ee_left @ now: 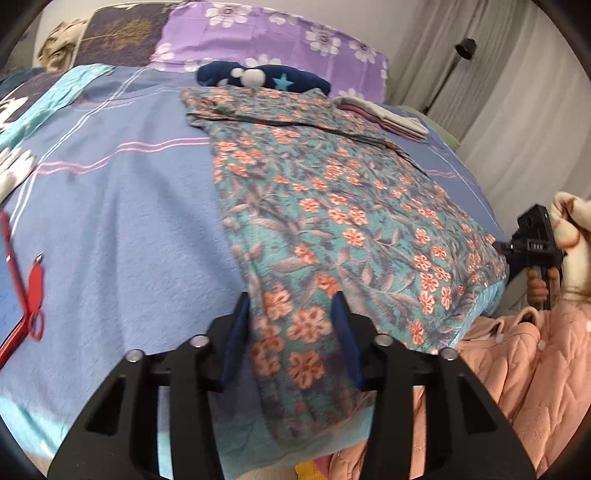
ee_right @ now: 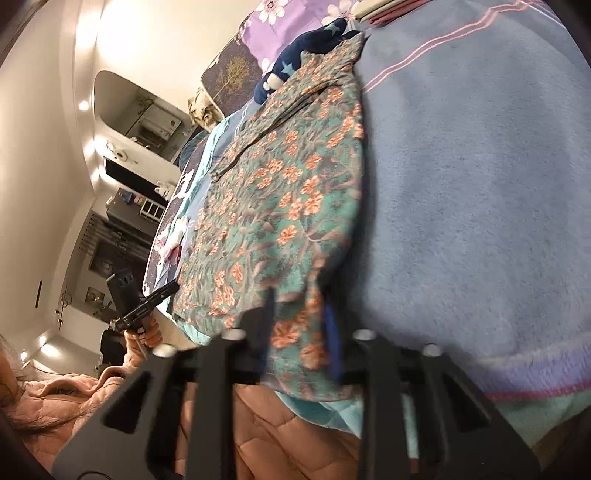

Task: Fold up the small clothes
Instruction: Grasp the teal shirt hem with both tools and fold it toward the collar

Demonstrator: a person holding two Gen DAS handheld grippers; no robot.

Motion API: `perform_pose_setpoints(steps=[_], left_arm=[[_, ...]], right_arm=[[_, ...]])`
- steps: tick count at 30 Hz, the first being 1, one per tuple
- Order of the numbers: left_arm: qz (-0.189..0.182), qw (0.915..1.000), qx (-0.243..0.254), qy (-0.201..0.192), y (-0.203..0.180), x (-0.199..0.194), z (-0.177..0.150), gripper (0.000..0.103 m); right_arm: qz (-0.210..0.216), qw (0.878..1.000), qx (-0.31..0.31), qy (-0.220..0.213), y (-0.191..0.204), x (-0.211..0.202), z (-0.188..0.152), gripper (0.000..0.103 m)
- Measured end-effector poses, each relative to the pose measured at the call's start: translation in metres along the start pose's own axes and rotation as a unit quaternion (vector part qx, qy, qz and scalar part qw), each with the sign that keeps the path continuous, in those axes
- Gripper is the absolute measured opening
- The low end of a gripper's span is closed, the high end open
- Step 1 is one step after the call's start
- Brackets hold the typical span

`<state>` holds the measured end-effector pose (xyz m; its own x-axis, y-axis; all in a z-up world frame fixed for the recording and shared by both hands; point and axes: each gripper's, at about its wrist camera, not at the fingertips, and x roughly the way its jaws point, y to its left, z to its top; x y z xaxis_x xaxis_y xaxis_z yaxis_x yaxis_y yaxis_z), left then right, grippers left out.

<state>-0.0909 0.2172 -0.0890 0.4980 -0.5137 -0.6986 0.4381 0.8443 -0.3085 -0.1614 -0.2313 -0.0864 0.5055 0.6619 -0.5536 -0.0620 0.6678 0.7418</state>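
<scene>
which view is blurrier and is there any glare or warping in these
Right wrist view: blurrier, the right gripper fingers smeared, bright glare from lights on the wall. Left wrist view: sharper on the floral garment, slight blur near the left gripper. Both: heavy fisheye bending of the bed, dark corners.

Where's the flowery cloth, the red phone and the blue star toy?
Flowery cloth [ee_left: 332, 206]: left wrist view, middle of its spread-out part.
Red phone [ee_left: 14, 332]: left wrist view, its red edge.
Star toy [ee_left: 291, 83]: left wrist view, by its light-blue star.
</scene>
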Motion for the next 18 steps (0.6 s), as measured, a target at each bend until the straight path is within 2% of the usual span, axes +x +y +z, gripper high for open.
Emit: perform_pose_setpoints(steps=[3,4,5,8,11,14,18], left_arm=[[0.011,0.9998,-0.018,-0.001,0.007,-0.001,-0.002,0.027],[0.018,0.9995,-0.024,-0.002,0.009,0.0,-0.001,0.008],[0.027,0.999,-0.036,-0.003,0.011,0.001,0.0,0.002],[0.046,0.9971,-0.05,-0.033,-0.001,-0.005,0.01,0.002],[0.032,0.996,-0.03,-0.078,-0.022,-0.018,0.028,0.002],[0.011,0.9904,-0.023,-0.136,-0.033,-0.037,0.053,0.002],[-0.007,0.978,-0.044,-0.204,-0.029,-0.052,0.084,0.002]], right_arm=[[0.004,1.0,0.018,-0.006,-0.007,0.0,0.001,0.006],[0.004,1.0,0.019,-0.008,-0.008,-0.001,0.001,0.005],[0.006,1.0,0.018,-0.012,-0.007,-0.001,0.001,0.004],[0.03,0.999,0.013,-0.032,0.001,-0.007,0.007,0.004],[0.064,0.996,-0.009,-0.068,0.019,-0.023,0.022,0.004],[0.077,0.991,-0.043,-0.103,0.036,-0.04,0.041,0.004],[0.076,0.985,-0.055,-0.143,0.045,-0.053,0.062,0.004]])
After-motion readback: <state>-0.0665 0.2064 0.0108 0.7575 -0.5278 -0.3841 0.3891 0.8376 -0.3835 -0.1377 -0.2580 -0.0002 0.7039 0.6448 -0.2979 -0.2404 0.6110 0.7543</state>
